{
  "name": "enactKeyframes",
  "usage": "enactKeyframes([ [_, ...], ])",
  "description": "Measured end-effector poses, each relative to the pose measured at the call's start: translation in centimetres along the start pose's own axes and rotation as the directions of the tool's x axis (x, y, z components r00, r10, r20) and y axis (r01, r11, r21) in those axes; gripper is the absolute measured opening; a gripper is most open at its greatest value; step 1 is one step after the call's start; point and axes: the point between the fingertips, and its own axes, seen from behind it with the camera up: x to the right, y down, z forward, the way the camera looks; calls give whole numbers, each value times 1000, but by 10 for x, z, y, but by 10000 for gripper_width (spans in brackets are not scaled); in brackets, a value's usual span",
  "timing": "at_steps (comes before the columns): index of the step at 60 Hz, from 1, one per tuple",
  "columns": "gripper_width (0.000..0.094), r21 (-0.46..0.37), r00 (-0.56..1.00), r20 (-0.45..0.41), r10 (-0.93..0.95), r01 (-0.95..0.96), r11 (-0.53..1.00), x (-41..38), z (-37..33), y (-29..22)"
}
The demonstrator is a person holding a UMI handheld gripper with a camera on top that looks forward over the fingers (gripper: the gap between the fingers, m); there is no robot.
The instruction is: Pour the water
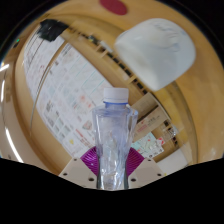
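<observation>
Bottle status: lifted, upright, cap on.

You have one clear plastic water bottle (115, 135) at lower centre of the frame, standing between the gripper (113, 160) fingers. Its white screw cap is fitted, its shoulder is tapered and its body is ribbed and transparent. It stands roughly upright, with magenta pads (92, 157) visible at both sides of its lower body.

We seem to be in a shop or showroom: long white display shelves (65, 85) lined with rows of small colourful packaged goods run along the wall, under a warm wood-toned ceiling (185, 95) with a white rounded light fixture (152, 48). What the goods are we cannot tell.
</observation>
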Motion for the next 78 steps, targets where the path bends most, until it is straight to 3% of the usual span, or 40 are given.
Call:
enactKeyframes([
  [5, 297, 41, 998, -26, 60, -59, 997, 13, -10, -19],
  [12, 296, 15, 998, -47, 45, -44, 999, 11, -18, -12],
  [20, 296, -77, 999, -51, -16, 12, 997, -9, -2, 9],
  [27, 299, -191, 966, -60, -250, 235, 953, -39, 12, 45],
  [33, 296, -294, 807, -17, -590, 560, 775, -68, 18, 60],
  [40, 298, -288, 417, 44, -908, 876, 388, -115, 38, 63],
  [43, 299, -264, 218, 66, -974, 945, 194, -139, 37, 40],
  [51, 298, -213, -243, 18, -970, 947, -241, -183, 37, -11],
  [59, 297, -314, -564, -66, -823, 795, -520, -175, 21, -95],
  [68, 298, -500, -669, -82, -739, 669, -550, -124, -18, -188],
  [78, 298, -600, -685, -101, -721, 620, -505, -73, -50, -266],
])
